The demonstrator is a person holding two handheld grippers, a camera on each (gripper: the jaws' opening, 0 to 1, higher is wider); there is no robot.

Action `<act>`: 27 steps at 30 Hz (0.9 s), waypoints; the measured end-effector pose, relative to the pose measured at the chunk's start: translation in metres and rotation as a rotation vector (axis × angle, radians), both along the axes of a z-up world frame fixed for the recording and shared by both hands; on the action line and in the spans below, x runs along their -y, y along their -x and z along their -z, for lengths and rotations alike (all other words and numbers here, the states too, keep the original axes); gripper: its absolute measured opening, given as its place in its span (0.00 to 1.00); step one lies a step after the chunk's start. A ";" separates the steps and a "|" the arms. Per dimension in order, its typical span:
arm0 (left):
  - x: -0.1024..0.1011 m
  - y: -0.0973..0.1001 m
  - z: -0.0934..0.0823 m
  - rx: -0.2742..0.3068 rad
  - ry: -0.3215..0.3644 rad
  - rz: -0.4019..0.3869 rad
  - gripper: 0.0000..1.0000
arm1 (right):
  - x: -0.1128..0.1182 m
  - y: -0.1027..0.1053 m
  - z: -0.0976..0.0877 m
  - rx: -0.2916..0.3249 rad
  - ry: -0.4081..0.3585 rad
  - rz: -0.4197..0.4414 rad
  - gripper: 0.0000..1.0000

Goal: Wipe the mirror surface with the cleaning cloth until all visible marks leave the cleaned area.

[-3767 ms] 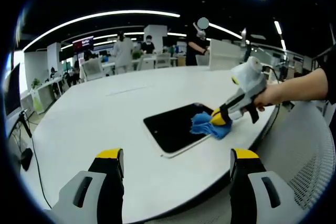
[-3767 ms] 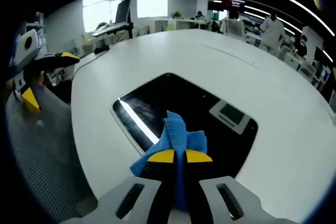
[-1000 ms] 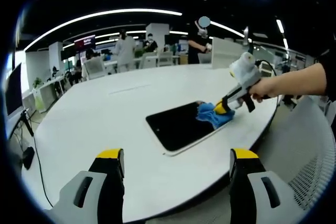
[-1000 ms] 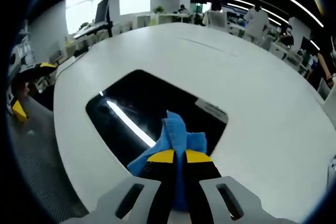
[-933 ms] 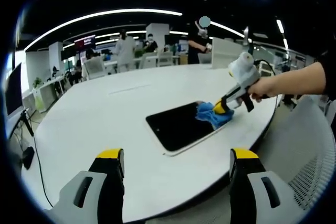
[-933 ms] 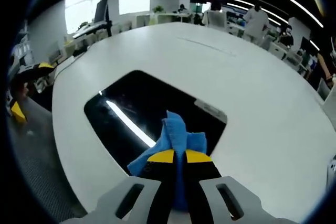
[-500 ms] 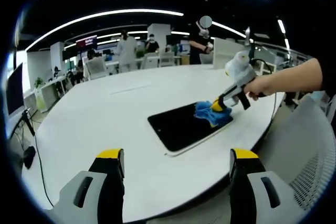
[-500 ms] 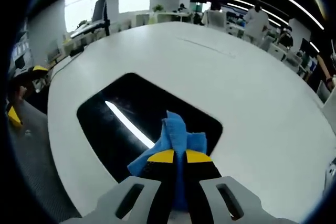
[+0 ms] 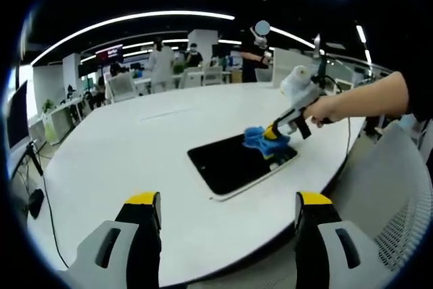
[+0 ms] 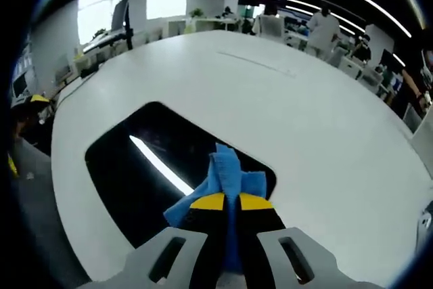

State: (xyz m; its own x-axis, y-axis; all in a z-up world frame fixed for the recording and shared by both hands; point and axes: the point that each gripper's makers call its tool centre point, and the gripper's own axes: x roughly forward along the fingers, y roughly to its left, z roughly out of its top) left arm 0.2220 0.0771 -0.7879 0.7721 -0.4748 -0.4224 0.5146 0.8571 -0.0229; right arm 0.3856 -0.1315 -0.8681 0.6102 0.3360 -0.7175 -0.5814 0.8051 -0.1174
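In the left gripper view, the left hand-held gripper (image 9: 226, 211) rises from the bottom with its two grey, yellow-tipped jaws spread wide apart and nothing between them, hovering over the near edge of the large, smooth white oval table (image 9: 122, 160). Right of the middle of the table lies the flat, dark, glossy rectangular mirror with rounded corners and a thin white rim (image 9: 230, 164). On its far right corner sits the crumpled blue cleaning cloth (image 9: 257, 137), soft and folded, pinched by the right hand-held gripper (image 9: 270, 132), whose white pistol-shaped body is held by a person's hand (image 9: 325, 107) coming in from the right. At the far right stands a grey mesh-backed chair (image 9: 399, 208).

In the right gripper view, the mirror (image 10: 142, 167) spreads across the left and centre of the table (image 10: 304, 120), its shiny black surface reflecting a bright straight strip of ceiling light. The right hand-held gripper (image 10: 226, 201) has its yellow-tipped jaws clenched close together on the blue cloth (image 10: 226, 174), which bunches up ahead of the tips and presses on the mirror near its right edge.
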 end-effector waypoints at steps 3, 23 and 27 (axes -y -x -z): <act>-0.001 0.000 -0.001 0.004 0.001 -0.004 0.80 | -0.001 -0.003 0.000 0.007 0.010 0.001 0.00; -0.002 -0.001 0.002 -0.005 0.001 -0.003 0.79 | 0.001 -0.024 0.000 0.025 0.093 -0.071 0.00; -0.002 0.000 0.004 -0.017 -0.007 -0.003 0.79 | 0.000 -0.023 0.000 0.026 0.102 -0.075 0.00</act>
State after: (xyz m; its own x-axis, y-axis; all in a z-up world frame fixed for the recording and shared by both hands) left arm 0.2224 0.0794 -0.7915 0.7659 -0.4695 -0.4392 0.5117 0.8588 -0.0257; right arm 0.4090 -0.1315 -0.8678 0.6052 0.3074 -0.7343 -0.6349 0.7429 -0.2123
